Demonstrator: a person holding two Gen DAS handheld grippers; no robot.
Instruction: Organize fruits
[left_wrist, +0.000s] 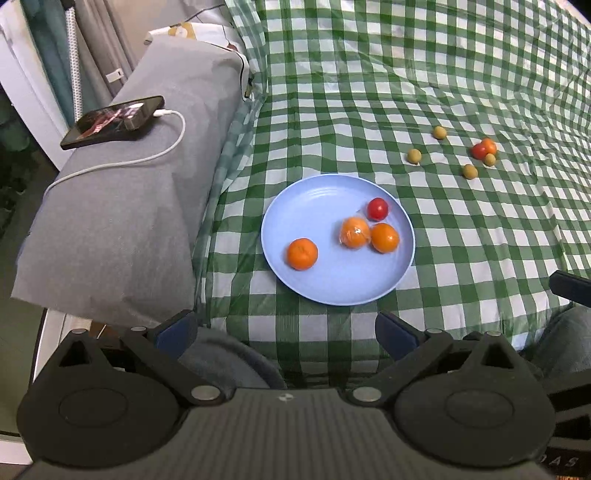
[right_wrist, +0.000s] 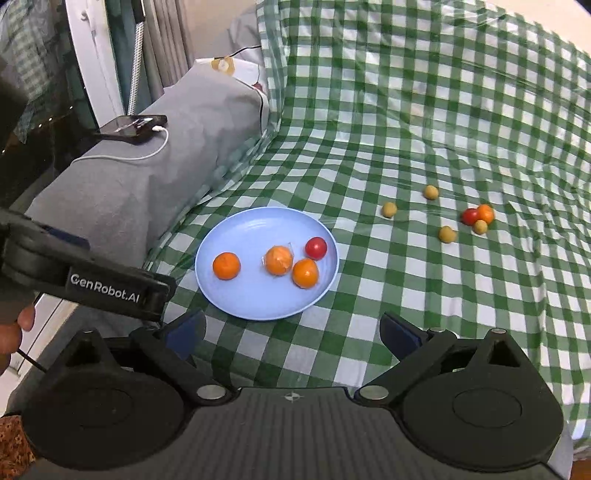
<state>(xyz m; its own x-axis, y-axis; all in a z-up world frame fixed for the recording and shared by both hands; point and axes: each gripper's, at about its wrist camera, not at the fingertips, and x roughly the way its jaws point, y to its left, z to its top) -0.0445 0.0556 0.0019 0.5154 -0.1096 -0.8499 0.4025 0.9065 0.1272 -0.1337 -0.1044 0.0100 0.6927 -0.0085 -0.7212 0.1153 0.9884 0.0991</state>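
Note:
A light blue plate (left_wrist: 332, 280) (right_wrist: 258, 299) lies on the green checked cloth. It holds a bare orange (left_wrist: 302, 254) (right_wrist: 226, 266), a plastic-wrapped orange (left_wrist: 355, 232) (right_wrist: 279, 260), another orange (left_wrist: 385, 237) (right_wrist: 305, 273) and a red tomato (left_wrist: 377, 208) (right_wrist: 316, 248). Beyond it to the right lie several small yellow-green fruits (left_wrist: 414, 156) (right_wrist: 389, 209), plus a red tomato (left_wrist: 479, 150) (right_wrist: 470, 216) touching a small orange fruit (right_wrist: 485, 213). My left gripper (left_wrist: 286, 330) and right gripper (right_wrist: 291, 330) hang over the plate's near side, both open with nothing between the fingers.
A phone (left_wrist: 112, 122) (right_wrist: 133, 127) on a white charging cable rests on a grey cushion (left_wrist: 122, 229) left of the cloth. The left gripper's body (right_wrist: 85, 280) and a person's hand (right_wrist: 14, 332) fill the left of the right wrist view.

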